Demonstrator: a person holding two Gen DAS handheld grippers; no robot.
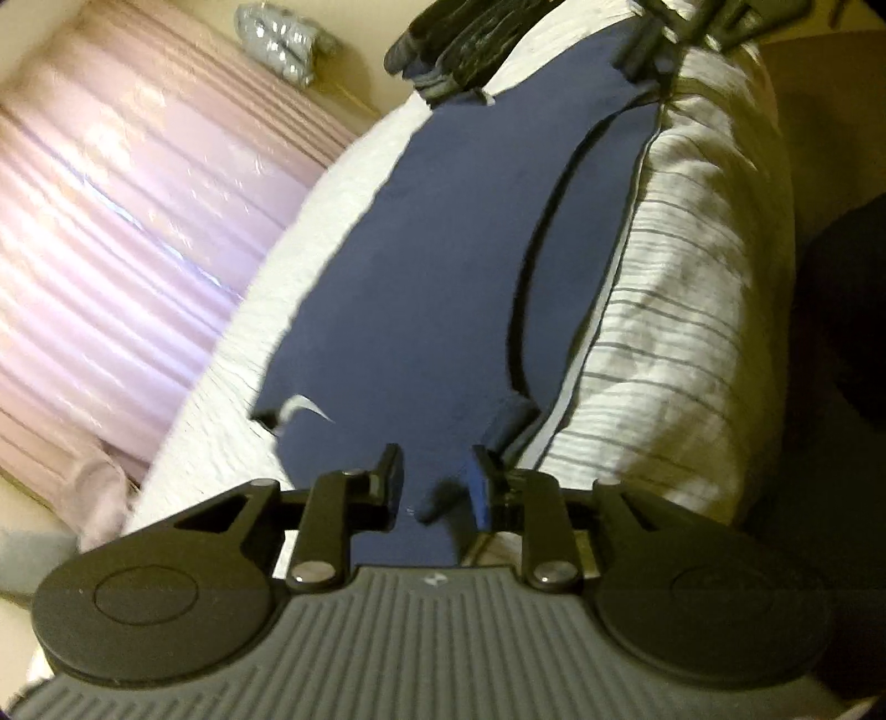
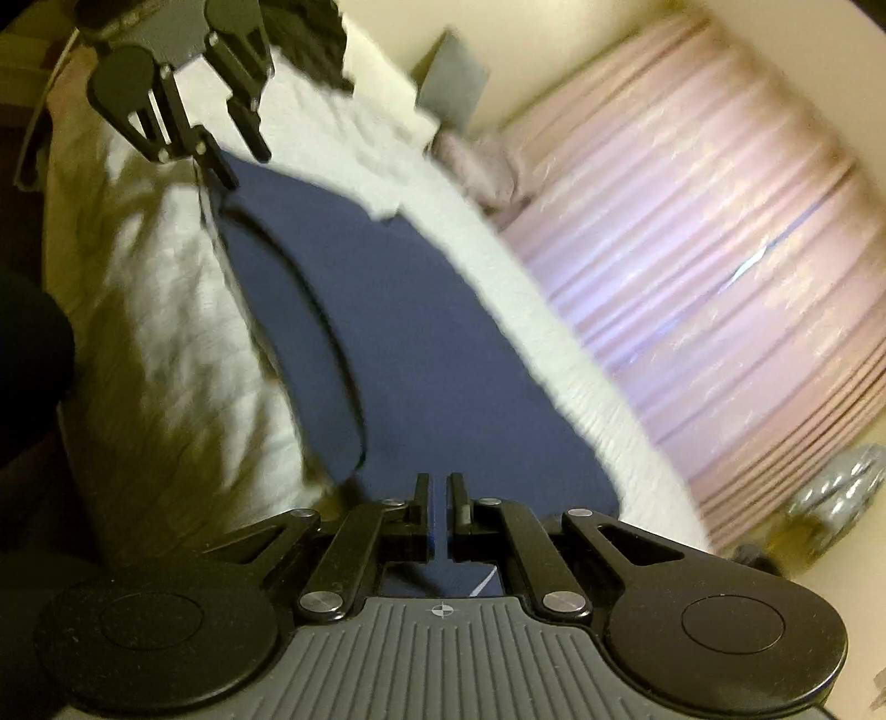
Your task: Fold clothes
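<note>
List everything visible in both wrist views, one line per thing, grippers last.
navy garment: one, dark blue, spread flat on the bed
white bedcover: one, white, textured, under the garment
striped sheet: one, white with grey stripes, along the bed's side
pink curtain: one, pink, pleated, beyond the bed
silver bundle: one, shiny grey, beside the curtain
left gripper: one, black, jaws parted around a fold of the garment
right gripper: one, black, shut on the garment's edge
</note>
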